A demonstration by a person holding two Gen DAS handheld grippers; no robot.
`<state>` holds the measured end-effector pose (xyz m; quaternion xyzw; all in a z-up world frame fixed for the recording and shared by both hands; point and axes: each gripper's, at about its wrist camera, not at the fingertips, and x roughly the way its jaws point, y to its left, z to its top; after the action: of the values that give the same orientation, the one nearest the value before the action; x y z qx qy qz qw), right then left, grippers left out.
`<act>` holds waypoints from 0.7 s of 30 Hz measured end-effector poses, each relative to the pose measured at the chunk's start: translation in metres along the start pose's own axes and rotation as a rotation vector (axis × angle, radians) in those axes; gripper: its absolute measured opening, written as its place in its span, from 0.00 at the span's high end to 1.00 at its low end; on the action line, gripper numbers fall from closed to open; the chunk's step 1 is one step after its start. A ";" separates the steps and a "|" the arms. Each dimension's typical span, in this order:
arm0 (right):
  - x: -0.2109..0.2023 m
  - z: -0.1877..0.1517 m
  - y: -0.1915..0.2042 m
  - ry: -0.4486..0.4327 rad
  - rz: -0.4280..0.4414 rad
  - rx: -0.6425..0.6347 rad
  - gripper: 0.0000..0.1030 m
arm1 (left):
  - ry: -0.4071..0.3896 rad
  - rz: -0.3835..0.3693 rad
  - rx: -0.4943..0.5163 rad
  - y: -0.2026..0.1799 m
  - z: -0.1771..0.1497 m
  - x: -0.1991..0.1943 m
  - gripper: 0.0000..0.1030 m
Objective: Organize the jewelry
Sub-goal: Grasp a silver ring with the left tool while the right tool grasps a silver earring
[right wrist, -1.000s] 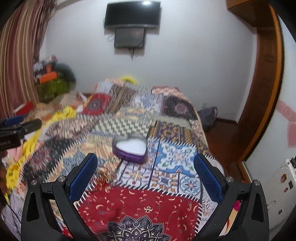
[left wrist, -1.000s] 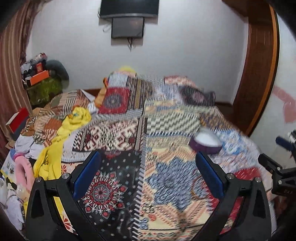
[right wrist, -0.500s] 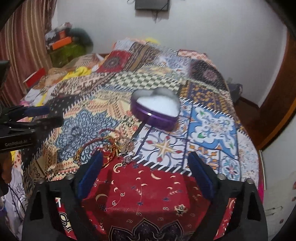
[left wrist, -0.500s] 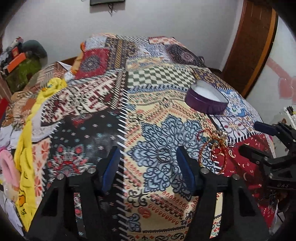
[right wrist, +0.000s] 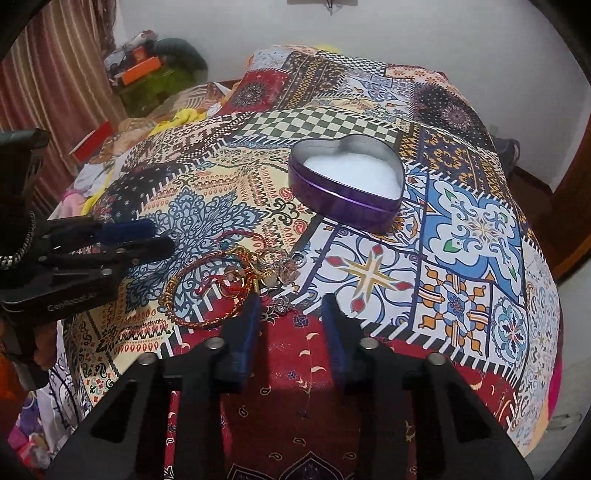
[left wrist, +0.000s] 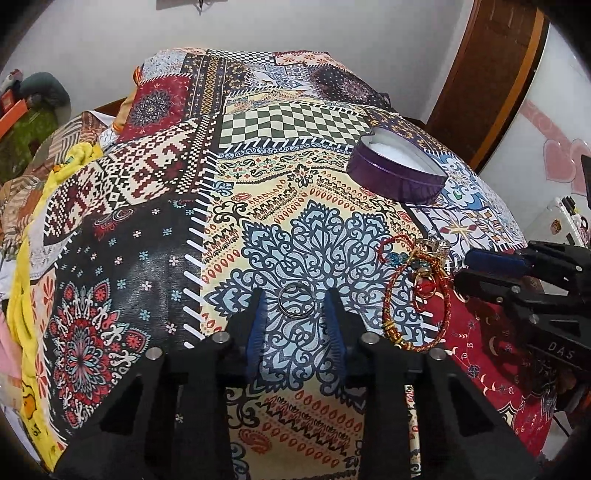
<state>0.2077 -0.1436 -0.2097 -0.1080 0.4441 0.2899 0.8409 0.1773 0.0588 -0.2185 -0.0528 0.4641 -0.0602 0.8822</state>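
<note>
A: Left gripper (left wrist: 295, 306), nearest thing first?
B: Low over the bedspread (left wrist: 258, 177). Its blue pads stand a narrow gap apart, one on each side of a plain metal ring (left wrist: 295, 301) lying flat on the blue-patterned patch. Neither pad touches the ring as far as I can see.

A: Right gripper (right wrist: 291, 306)?
B: Also low, with a narrow gap and nothing between the fingers. A small silver trinket (right wrist: 281, 304) lies just ahead of the tips, at the edge of the red patch.

A: The rest of the jewelry?
B: A tangled heap (right wrist: 236, 273) just beyond and left of the right gripper: red and gold cord bracelets (left wrist: 417, 295), gold rings, a few clear stones. It lies between the two grippers.

A: Farther back?
B: A purple heart-shaped tin (right wrist: 347, 184), open, white lining showing. It sits well apart from the heap. Behind it are the bed's far end and a white wall (left wrist: 332, 26).
</note>
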 end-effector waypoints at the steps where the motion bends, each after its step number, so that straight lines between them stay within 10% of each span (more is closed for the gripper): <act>1: 0.001 0.000 0.001 0.002 0.000 -0.008 0.79 | 0.000 -0.006 -0.002 0.001 0.000 0.000 0.75; 21: -0.026 0.007 0.005 -0.067 0.002 0.001 0.89 | -0.096 -0.018 -0.005 -0.010 0.003 -0.036 0.81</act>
<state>0.1982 -0.1469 -0.1842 -0.0977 0.4160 0.2940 0.8550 0.1592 0.0549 -0.1857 -0.0620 0.4211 -0.0644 0.9026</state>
